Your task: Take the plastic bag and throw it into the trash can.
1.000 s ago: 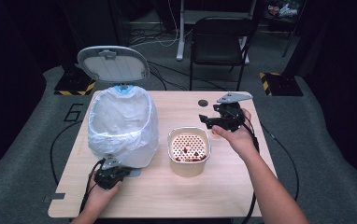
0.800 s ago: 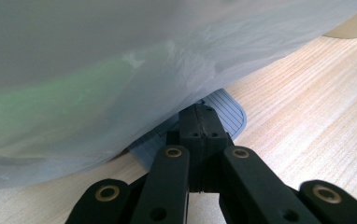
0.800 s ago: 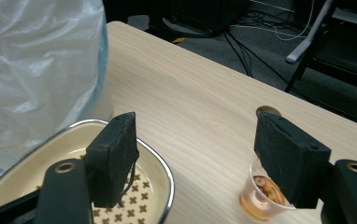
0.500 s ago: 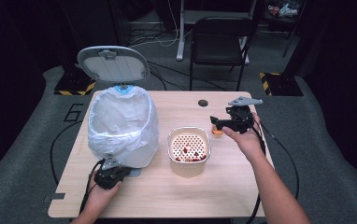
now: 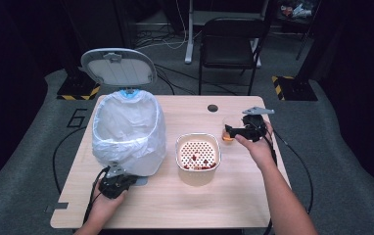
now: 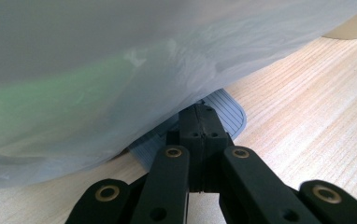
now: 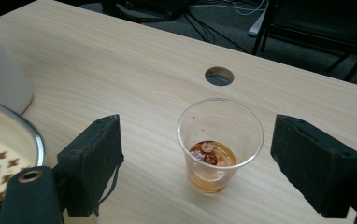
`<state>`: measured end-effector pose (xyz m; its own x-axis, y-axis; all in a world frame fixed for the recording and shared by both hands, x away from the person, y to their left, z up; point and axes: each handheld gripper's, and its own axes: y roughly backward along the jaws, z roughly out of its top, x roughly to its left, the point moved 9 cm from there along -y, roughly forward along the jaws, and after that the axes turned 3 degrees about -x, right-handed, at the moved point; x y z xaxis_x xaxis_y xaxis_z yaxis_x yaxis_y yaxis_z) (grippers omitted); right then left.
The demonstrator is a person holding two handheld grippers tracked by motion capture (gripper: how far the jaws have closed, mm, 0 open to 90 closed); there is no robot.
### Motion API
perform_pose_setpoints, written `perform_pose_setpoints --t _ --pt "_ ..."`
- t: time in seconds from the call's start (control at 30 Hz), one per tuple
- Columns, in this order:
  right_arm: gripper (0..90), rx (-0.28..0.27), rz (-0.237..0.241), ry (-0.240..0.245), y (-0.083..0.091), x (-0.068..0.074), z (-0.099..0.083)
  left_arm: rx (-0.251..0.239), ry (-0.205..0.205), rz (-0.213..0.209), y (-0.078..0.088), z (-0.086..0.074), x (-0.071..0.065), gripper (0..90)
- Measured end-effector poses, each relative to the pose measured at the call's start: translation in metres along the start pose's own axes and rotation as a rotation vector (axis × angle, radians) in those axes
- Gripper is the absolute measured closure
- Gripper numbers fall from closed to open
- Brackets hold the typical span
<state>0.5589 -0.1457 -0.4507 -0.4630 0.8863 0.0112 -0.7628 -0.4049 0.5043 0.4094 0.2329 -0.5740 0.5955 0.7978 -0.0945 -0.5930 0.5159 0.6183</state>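
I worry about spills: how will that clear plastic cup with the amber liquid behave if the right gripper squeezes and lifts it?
The clear plastic cup looks thin-walled, so it would probably flex under a firm squeeze. It holds only a little amber liquid, so it is likely light and easy to tip. The right gripper, jaws just opening, stands open around it without touching.

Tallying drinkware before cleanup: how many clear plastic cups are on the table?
1. The clear plastic cup stands upright near the table's right edge, beside the strainer bowl; another could hide behind the bagged bin.

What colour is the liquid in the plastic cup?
Amber-orange; the cup shows best in the right gripper view.
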Motion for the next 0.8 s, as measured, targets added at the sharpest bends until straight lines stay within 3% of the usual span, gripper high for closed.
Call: perform_pose_setpoints --t 0.33,0.57,0.8 --pt "13.8 0.024 -0.039 -0.034 -0.025 -0.013 -0.018 -0.007 0.008 -0.003 0.0 0.0 0.0 90.0" --pt "9.6 0.059 -0.075 -0.03 -0.044 -0.019 -0.028 -0.009 0.014 -0.011 0.0 0.0 0.0 90.0" --pt "9.4 0.071 -0.077 -0.053 -0.057 -0.022 -0.035 -0.015 0.019 -0.011 -0.001 0.0 0.0 90.0"
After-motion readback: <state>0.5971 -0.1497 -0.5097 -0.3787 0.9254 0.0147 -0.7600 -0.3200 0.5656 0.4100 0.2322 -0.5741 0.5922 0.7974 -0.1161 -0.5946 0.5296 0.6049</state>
